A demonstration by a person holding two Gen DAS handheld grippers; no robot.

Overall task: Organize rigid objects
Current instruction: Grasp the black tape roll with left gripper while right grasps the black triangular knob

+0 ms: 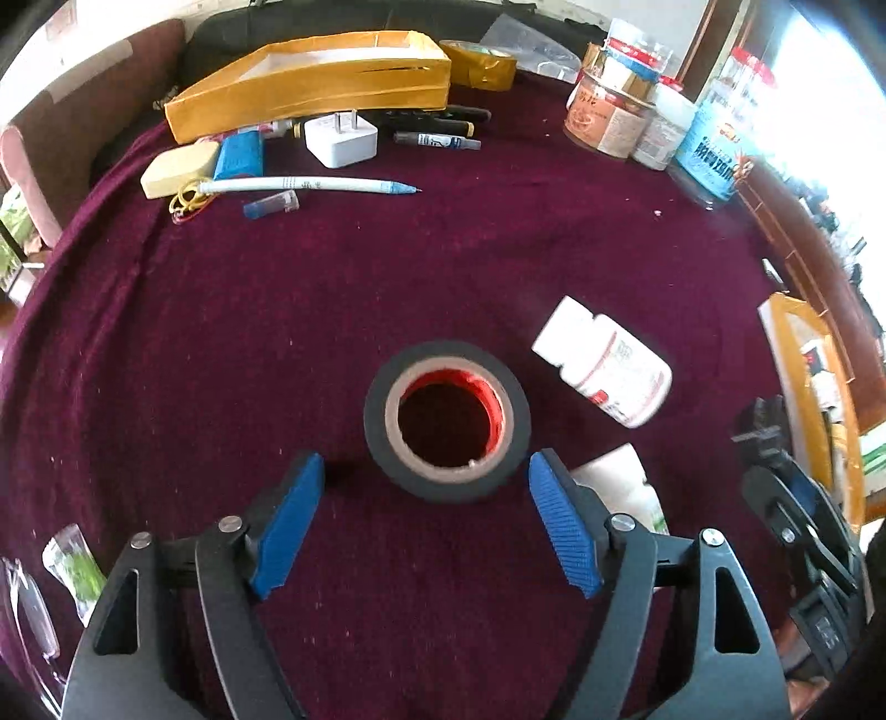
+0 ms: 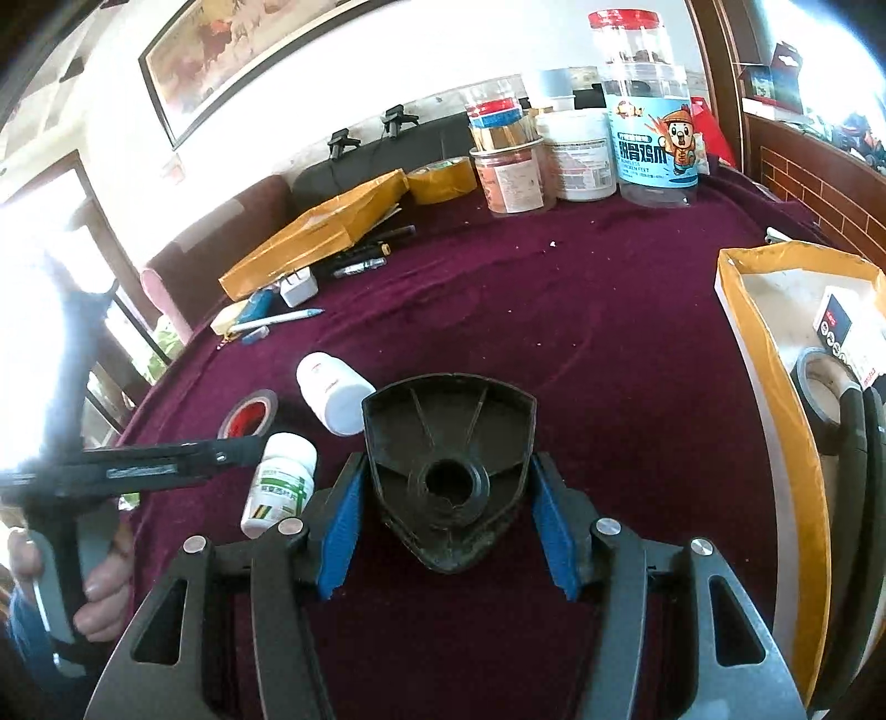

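Between the blue ribbed pads of the right gripper (image 2: 448, 523) sits a black plastic piece (image 2: 449, 471), shield-shaped, matte, ribbed on its face, with a round hole through a raised hub; the pads press its two sides, so it is held. Off at ten o'clock from it, a white pill bottle (image 2: 334, 400) lies on its side, and at nine o'clock a green-labelled white bottle (image 2: 282, 484) lies tilted, just beside the left pad.

Over on the left wrist view, the left gripper (image 1: 426, 518) stands wide, pads apart and clear of everything. Just ahead of it, at twelve o'clock, a roll of black tape (image 1: 447, 421) lies flat, glossy, with a tan cardboard core that is red inside; nothing touches it.

Dark maroon cloth (image 1: 387, 277), velvety and flecked with lint, covers the worktop. At three o'clock in the right wrist view, a white tray (image 2: 775, 387) edged in yellow tape holds another tape roll and a card. Far back, a yellow-taped flat box (image 1: 310, 83), a white charger plug (image 1: 342, 139), a pen (image 1: 310, 185) and clear jars (image 2: 648, 111) crowd the edge. Behind, a white wall carries a framed painting (image 2: 249, 50).
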